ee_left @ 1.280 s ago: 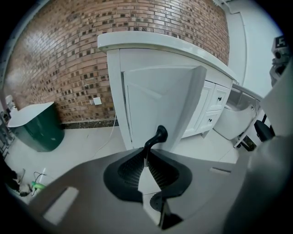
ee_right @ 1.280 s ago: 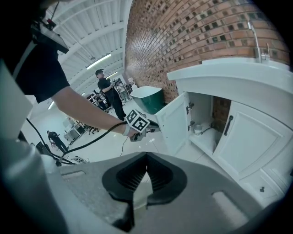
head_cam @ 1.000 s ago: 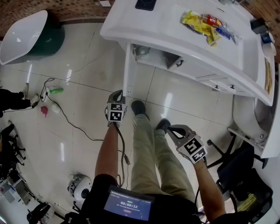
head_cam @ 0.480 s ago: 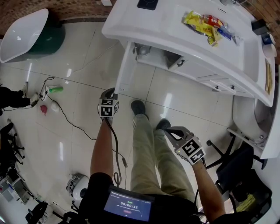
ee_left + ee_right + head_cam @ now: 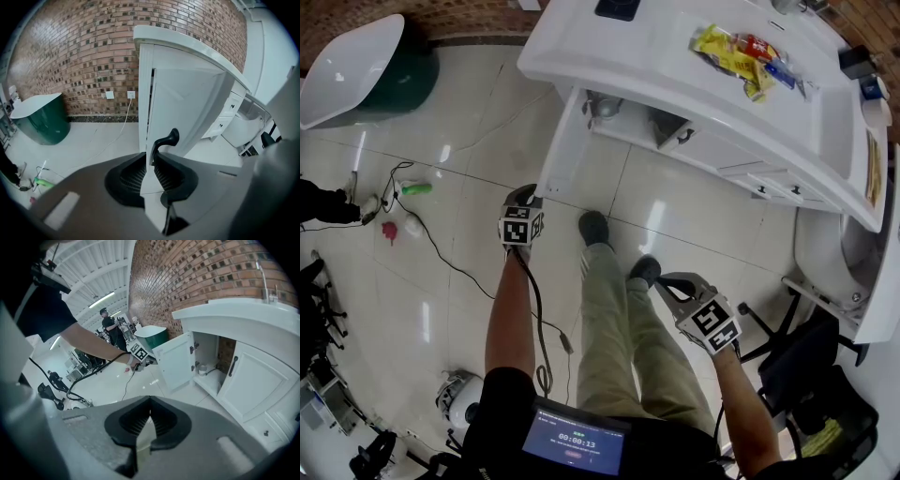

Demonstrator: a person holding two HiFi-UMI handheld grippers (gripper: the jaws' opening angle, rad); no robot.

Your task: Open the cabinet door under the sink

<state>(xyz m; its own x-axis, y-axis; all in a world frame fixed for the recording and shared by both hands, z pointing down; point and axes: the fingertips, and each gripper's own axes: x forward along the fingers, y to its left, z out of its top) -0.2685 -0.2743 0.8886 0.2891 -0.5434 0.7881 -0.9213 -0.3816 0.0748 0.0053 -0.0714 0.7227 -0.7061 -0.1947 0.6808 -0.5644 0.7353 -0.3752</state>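
Note:
The white cabinet door (image 5: 561,141) under the sink counter (image 5: 675,80) stands swung out to the left, showing the dark inside (image 5: 206,357). My left gripper (image 5: 525,195) is at the door's free edge. In the left gripper view that edge runs between the jaws (image 5: 151,159), just below the black handle (image 5: 165,139). The jaws have just been opening, and the pads look loose on the edge. My right gripper (image 5: 673,283) hangs by the person's legs, shut on nothing (image 5: 149,403). The neighbouring door (image 5: 255,380) is closed.
A green bin with a white lid (image 5: 366,75) stands at the far left. A black cable (image 5: 441,248) and a green bottle (image 5: 417,190) lie on the tiled floor. Snack packets (image 5: 741,52) rest on the counter. A dark office chair (image 5: 806,366) is at the right.
The door has swung further out to the left, and my left gripper has moved left with it. The right gripper has kept still.

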